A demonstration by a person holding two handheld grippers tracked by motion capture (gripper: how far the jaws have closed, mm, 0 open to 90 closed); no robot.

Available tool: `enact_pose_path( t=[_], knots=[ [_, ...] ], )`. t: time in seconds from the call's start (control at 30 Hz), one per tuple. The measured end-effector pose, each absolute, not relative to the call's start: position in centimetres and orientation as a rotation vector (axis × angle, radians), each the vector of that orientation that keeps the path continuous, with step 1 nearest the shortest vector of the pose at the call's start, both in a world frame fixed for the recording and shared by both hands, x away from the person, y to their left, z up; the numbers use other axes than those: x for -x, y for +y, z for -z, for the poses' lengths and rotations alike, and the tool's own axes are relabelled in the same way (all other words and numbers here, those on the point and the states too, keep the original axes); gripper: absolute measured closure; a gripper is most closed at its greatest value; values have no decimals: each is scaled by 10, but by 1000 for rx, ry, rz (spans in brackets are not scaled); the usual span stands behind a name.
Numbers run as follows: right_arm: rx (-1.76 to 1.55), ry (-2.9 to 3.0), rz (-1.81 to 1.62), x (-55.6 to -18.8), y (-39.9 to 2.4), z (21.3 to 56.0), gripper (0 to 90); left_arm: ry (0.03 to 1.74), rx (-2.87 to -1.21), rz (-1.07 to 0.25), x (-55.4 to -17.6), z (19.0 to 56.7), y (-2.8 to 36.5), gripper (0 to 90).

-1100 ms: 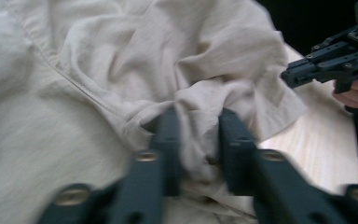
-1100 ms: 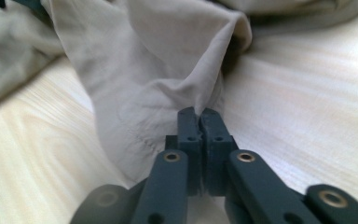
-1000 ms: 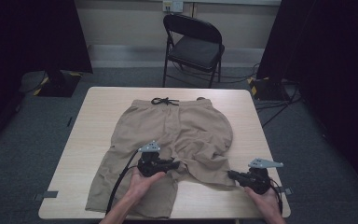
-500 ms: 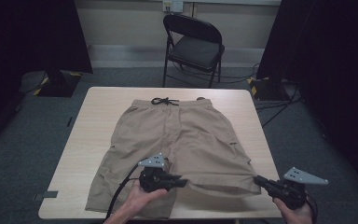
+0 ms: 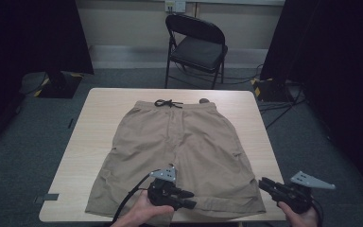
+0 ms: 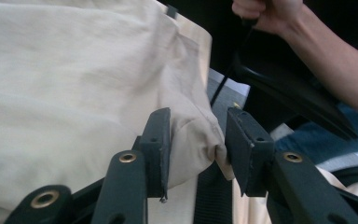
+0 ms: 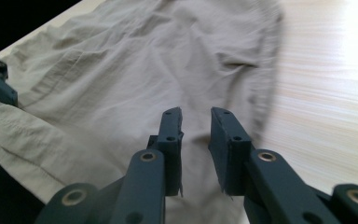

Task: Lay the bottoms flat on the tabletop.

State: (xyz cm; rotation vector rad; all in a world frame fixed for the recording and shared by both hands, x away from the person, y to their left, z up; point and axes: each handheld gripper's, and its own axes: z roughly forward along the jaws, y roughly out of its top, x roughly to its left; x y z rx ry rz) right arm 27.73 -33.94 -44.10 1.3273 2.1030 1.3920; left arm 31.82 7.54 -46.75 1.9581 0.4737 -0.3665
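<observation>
Lying flat across the table (image 5: 75, 156), the tan shorts (image 5: 179, 151) are facing waistband away. The left gripper (image 5: 182, 198), just opening, is straddling loose hem fabric; the right gripper (image 5: 269, 185), also opening, is hovering empty beside the hem corner.

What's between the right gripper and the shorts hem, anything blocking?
Nothing visible. The right gripper sits just off the shorts' near right corner, jaws having just opened, empty; bare table beside it.
</observation>
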Motion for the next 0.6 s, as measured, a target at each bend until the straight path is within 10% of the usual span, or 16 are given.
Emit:
enact_pose_path(
  t=[0.6],
  knots=[
    [-1415,2278,-1183,-303,-329,492,629,669,-1902,237,-345,467,126,544]
  ],
)
